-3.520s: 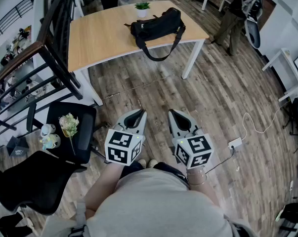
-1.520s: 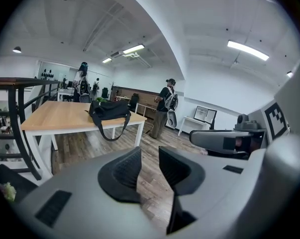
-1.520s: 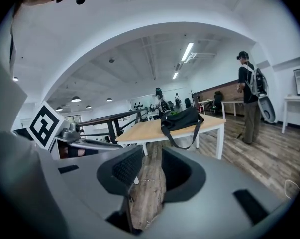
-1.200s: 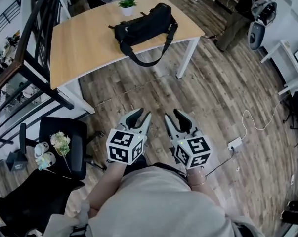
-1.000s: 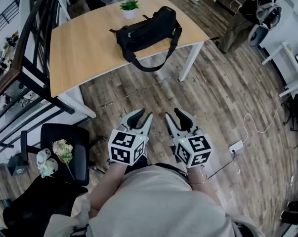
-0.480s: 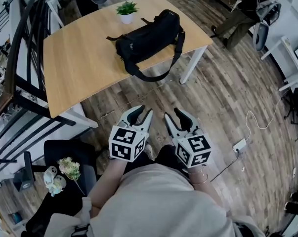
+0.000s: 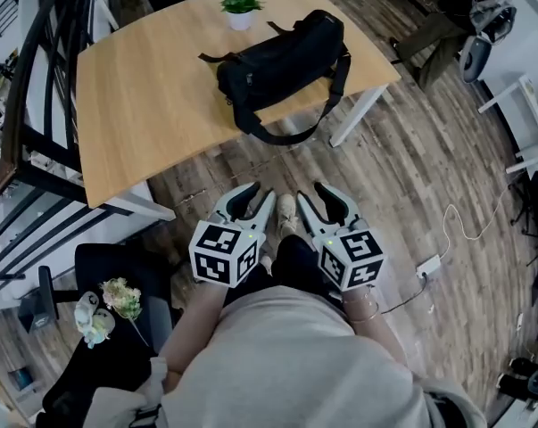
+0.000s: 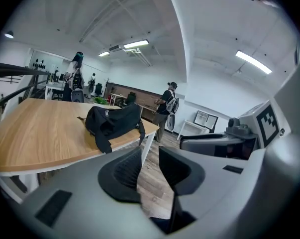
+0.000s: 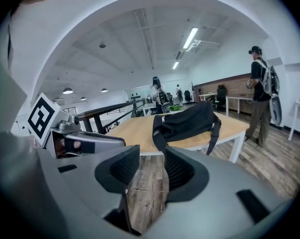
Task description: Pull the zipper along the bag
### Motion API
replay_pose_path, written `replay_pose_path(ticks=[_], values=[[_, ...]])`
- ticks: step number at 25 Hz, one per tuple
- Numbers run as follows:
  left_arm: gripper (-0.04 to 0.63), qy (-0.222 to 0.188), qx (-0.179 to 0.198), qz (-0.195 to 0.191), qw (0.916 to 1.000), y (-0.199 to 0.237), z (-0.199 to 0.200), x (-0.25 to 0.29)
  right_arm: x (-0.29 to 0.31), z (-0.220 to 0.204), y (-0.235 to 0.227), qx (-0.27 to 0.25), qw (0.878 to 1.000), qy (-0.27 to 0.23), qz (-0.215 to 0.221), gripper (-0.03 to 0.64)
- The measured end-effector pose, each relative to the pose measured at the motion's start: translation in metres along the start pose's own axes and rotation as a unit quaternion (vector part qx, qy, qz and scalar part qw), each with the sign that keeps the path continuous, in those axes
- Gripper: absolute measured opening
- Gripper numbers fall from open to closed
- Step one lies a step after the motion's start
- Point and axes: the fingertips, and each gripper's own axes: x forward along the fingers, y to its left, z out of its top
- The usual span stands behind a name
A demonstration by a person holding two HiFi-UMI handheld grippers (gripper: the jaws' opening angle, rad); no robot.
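Note:
A black duffel bag lies on the wooden table, its shoulder strap hanging over the near edge. It also shows in the left gripper view and the right gripper view. Both grippers hang side by side over the floor, short of the table and pointing toward the bag. The left gripper is open with only floor between its pads. Likewise the right gripper is open and holds nothing. The zipper pull is too small to make out.
A small potted plant stands on the table behind the bag. A black railing runs along the left. A black chair with flowers sits at lower left. A cable and plug lie on the floor at right. A person stands beyond the table.
The person has walked toward the table, carrying both grippers forward. The bag and table now sit nearer and larger in the head view. The jaws look the same.

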Motion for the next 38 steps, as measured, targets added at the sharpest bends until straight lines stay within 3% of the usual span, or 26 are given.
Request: replay_pose_path(ticks=[12,21,33,38], values=[[0.103,-0.029,-0.011,0.051,0.9982,0.08,0.062,0.076,0.105,0.07,-0.053,-0.048,0.997,-0.016,0.057,0.15],[0.103,-0.067,-0.019,0.115,0.991,0.131,0.12,0.134,0.173,0.128,-0.101,-0.079,0.991,-0.025,0.103,0.149],[0.11,-0.075,-0.051,0.199,0.9757,0.171,0.125,0.152,0.221,0.139,-0.122,-0.086,0.983,-0.011,0.16,0.149],[0.148,-0.067,-0.062,0.228,0.9694,0.183,0.118,0.146,0.226,0.135,-0.118,-0.084,0.98,-0.004,0.181,0.149]])
